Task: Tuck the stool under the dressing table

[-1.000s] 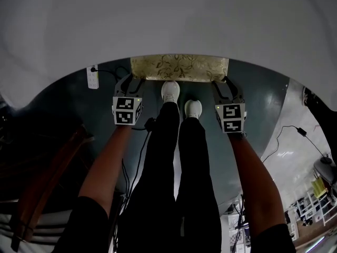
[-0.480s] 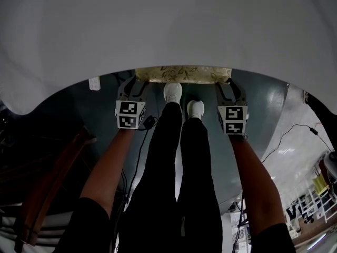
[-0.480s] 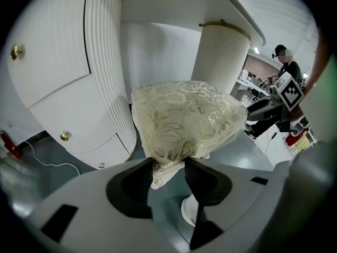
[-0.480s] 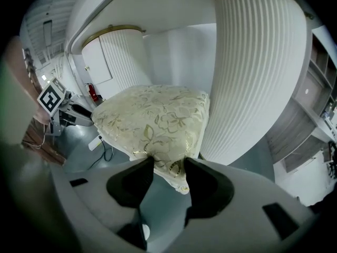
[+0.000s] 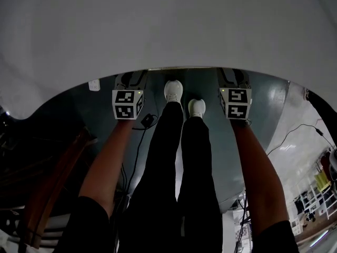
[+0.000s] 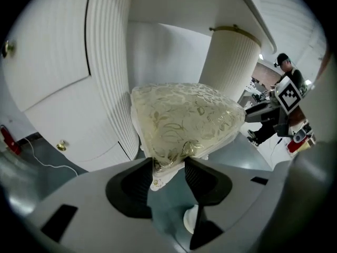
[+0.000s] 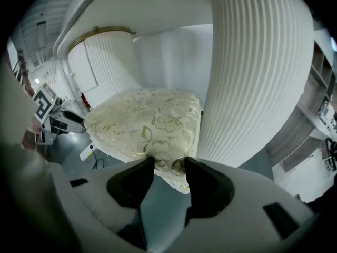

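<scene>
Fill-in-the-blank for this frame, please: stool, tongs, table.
The left tongs and right tongs each pinch a corner of the gold floral ____ on the stool.
In the right gripper view, a ribbed white pedestal stands ____ of the stool.
In the head view, the person's shoes at the edge of the dressing table are ____.
Missing: cushion; right; white.

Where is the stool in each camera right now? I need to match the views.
Head view: not in it, hidden beneath the dressing table top.
Left gripper view: stool at centre, its corner in the left gripper.
Right gripper view: centre-left, its corner in the right gripper.
Shared landmark: the fluted right pedestal.
</scene>
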The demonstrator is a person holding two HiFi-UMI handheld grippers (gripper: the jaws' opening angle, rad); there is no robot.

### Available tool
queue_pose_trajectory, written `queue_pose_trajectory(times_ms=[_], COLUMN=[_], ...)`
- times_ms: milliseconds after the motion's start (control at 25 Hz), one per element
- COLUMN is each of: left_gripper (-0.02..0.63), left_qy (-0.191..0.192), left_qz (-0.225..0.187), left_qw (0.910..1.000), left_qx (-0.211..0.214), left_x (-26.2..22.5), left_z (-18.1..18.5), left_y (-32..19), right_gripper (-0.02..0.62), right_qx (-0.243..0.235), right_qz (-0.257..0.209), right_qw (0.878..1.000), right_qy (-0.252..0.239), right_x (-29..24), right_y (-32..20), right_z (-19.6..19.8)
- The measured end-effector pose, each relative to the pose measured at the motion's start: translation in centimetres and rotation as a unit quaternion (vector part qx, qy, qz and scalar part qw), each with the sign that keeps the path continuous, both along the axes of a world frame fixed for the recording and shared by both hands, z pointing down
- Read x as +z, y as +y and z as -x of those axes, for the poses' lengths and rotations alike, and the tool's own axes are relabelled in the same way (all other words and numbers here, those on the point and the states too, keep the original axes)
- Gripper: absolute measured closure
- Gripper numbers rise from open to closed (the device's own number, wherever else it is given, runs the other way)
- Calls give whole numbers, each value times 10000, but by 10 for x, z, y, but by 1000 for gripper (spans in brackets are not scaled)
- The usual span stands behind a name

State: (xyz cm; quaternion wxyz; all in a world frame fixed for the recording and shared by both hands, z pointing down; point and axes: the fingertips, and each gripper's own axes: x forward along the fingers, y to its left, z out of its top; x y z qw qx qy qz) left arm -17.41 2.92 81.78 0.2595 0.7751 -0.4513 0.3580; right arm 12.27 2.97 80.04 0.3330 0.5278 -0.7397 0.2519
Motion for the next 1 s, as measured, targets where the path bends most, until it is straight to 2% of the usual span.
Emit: queue_pose_trajectory(times_ms=[120,280,440,560,1000], left_gripper=[410,410,410,405,402], left_qy=[16,-20,-38,-40,15], left_qz=[56,68,108,68,88], left_qw=[9999,9999,9998,9997,9997], left_qx=[146,101,137,251,226], left_x=[-4,-6,-8,-8,-7], left_z=[-5,-2,-4,-2,-3], left_y=[-2,-1,-6,-6,-17], right_gripper=[391,391,391,391,391], right_qx=[-65,-163,6,32,129], right_qz=[-8,-26,-184,-170,-157], right_qw=[9999,9998,9998,9998,9997], right_qy=[99,105,78,33,-95], right_x=[-6,-8,-10,-10,-8], right_y=[-6,0,-2,-3,-5], right_z=[-5,-1,-3,-2,-4])
